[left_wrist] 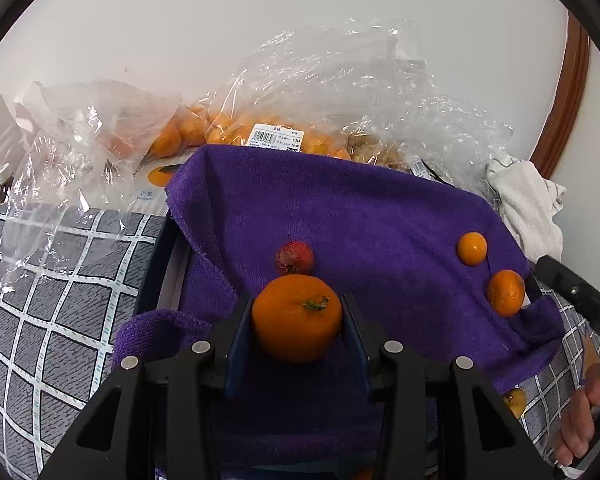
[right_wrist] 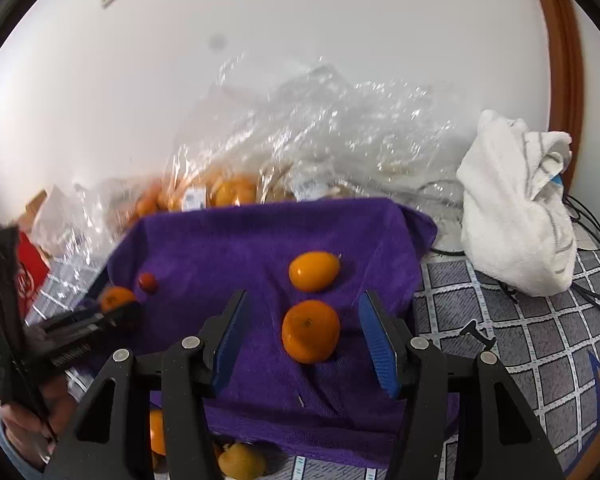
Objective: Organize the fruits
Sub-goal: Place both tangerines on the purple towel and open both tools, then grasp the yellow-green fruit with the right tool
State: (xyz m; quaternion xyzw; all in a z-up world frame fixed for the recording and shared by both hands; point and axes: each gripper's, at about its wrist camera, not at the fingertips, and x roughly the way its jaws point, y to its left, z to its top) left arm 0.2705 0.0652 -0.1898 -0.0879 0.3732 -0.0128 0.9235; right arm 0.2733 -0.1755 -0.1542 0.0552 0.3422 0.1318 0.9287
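My left gripper (left_wrist: 296,304) is shut on a mandarin (left_wrist: 297,320) with a green stem, just above the purple towel (left_wrist: 340,208). A small red fruit (left_wrist: 294,257) lies right behind it. In the right wrist view, my right gripper (right_wrist: 305,295) is open. A second mandarin (right_wrist: 310,330) rests on the towel (right_wrist: 240,240) between its blue pads (right_wrist: 380,344), touching neither. A small oval orange fruit (right_wrist: 314,270) lies just beyond. The left gripper (right_wrist: 120,312) with its mandarin (right_wrist: 116,298) shows at the left.
Clear plastic bags (left_wrist: 292,92) holding several oranges stand behind the towel against the white wall. A crumpled white cloth (right_wrist: 516,208) and black cables lie at the right on the grey checked tablecloth (left_wrist: 40,300). More fruit (right_wrist: 240,460) sits under the towel's near edge.
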